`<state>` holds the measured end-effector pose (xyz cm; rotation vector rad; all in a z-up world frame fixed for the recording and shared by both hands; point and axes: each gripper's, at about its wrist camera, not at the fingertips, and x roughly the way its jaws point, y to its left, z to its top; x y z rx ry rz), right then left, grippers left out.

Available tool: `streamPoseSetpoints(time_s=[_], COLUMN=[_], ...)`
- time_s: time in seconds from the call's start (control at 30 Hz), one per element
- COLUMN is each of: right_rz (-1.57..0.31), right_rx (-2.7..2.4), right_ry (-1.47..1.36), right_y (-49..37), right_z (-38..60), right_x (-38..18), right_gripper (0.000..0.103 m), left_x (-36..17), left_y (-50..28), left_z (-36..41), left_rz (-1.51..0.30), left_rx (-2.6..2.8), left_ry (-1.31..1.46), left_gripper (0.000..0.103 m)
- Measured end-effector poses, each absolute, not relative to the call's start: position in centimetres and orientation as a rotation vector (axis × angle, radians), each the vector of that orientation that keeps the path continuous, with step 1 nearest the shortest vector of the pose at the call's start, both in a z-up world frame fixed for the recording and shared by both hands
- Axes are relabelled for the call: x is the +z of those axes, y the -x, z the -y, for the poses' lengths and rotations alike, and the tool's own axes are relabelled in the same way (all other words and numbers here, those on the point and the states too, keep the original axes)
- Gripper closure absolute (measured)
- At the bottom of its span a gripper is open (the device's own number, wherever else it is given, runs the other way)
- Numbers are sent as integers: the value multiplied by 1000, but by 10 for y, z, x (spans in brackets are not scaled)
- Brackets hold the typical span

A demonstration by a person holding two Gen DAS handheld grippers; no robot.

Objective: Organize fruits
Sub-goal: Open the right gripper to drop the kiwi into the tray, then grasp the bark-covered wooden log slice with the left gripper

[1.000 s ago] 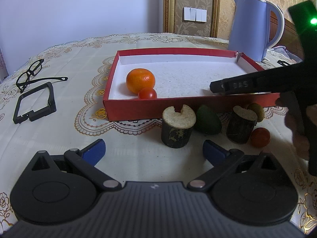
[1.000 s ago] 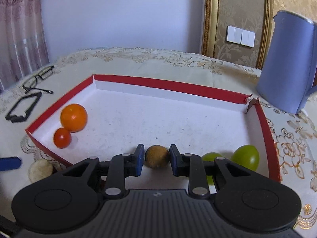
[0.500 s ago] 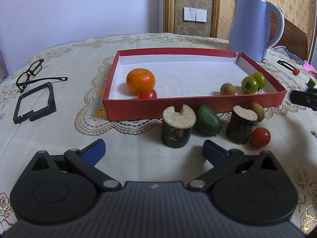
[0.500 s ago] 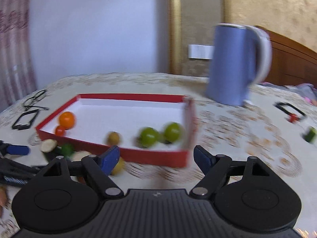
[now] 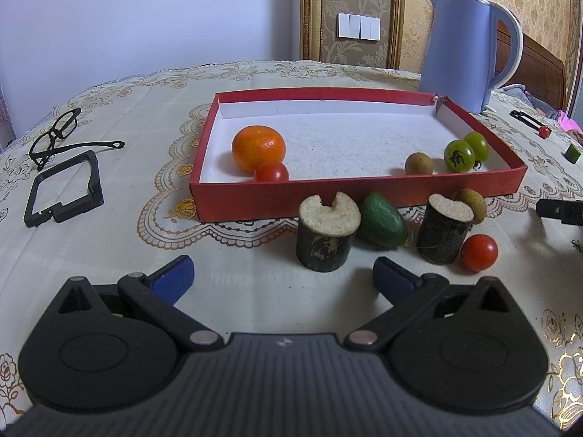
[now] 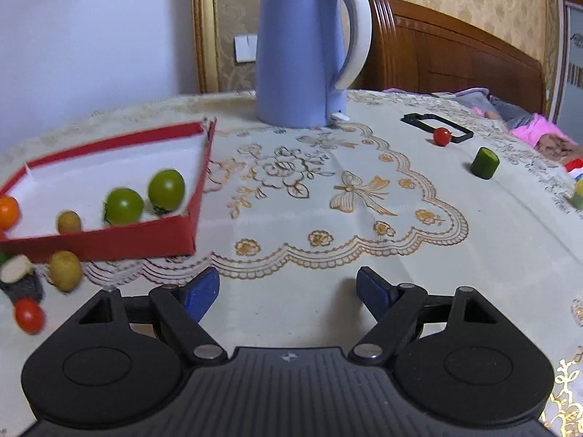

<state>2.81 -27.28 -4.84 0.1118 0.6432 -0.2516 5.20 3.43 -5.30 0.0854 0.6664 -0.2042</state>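
Covering the worktop (image 5: 120, 255), a lace cloth carries the blue kettle (image 6: 302, 54) and the red box (image 5: 364, 193), which holds an orange (image 5: 258, 147), two green tomatoes (image 5: 459, 155), a red tomato (image 5: 271, 173) and a brown fruit (image 5: 419, 163). The left gripper (image 5: 284, 273) hangs wide open and empty. The right gripper (image 6: 288, 287) is opening, its fingers (image 6: 202, 287) around nothing.

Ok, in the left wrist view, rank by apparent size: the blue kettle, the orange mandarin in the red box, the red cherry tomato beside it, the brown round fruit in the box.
1. Blue plastic kettle, though farthest back.
2. Orange mandarin.
3. Red cherry tomato and brown round fruit look too alike to rank.
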Motion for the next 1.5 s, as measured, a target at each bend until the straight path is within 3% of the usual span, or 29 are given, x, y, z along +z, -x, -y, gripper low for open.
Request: streamPoseSetpoints(time_s=[0.07, 0.4, 0.43, 0.5, 0.6, 0.73, 0.8, 1.17, 1.23, 1.5], right_rz=[-659, -661, -661, -655, -646, -643, -643, -640, -641, -640], right_rx=[-246, -233, -233, -228, -221, -219, -218, -217, -217, -217], right_ry=[-122, -128, -129, -141, -162, -167, -169, -174, -173, -175], right_y=[-31, -29, -29, -28, -27, -27, -27, -26, -26, -26], right_z=[275, 276, 276, 277, 280, 281, 281, 282, 282, 281], right_x=[-50, -50, -50, -50, -49, -49, -49, -48, -48, -48], right_gripper=[3, 2, 2, 2, 2, 2, 2, 2, 2, 2], left_x=[-53, -43, -43, -45, -48, -46, -46, -32, -21, -5], left_y=[-52, -45, -46, -50, -51, -45, -43, -30, -28, -64], left_z=[-34, -31, -30, -28, -27, -24, -18, -17, -18, -9], left_rz=[-666, -585, -591, -601, -621, -616, -609, -567, -539, -562], left_rx=[-204, -147, -140, -134, -148, -190, -209, -229, -239, -264], left_ry=[-86, -82, -78, -80, -74, -62, -79, -81, -74, -48], left_gripper=[0, 0, 2, 18, 29, 63, 73, 76, 90, 93])
